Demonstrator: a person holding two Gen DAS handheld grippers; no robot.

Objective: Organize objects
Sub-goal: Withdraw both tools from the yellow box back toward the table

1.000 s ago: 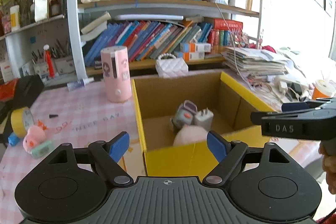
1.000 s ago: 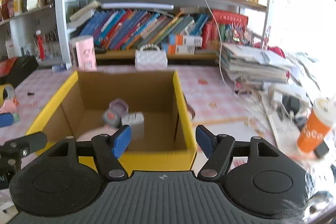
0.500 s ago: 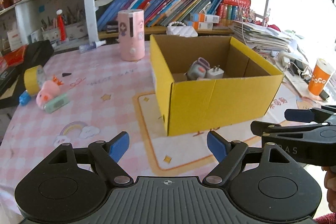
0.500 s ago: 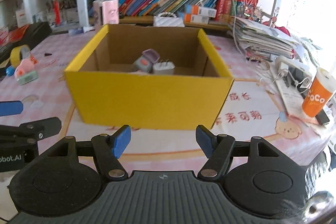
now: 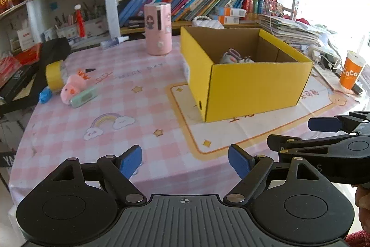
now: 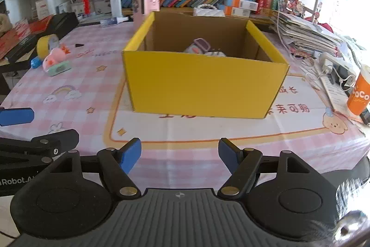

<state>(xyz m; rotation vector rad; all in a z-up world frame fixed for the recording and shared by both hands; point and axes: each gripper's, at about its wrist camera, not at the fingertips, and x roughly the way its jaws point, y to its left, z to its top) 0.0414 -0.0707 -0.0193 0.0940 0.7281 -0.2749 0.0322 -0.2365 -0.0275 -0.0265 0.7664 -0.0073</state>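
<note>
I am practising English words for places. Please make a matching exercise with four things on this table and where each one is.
1. orange cup
2. pink plush toy
3. white charger
4. pink cylinder

a. inside the yellow box
b. behind the box's left corner
c. right of the box
d. beside the yellow tape roll

Pairs: 1-c, 2-d, 3-a, 4-b

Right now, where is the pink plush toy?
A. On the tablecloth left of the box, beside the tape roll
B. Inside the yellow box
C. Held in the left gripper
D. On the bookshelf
A: the pink plush toy lies on the tablecloth well left of the yellow box, next to the tape roll; both grippers are empty.
</note>
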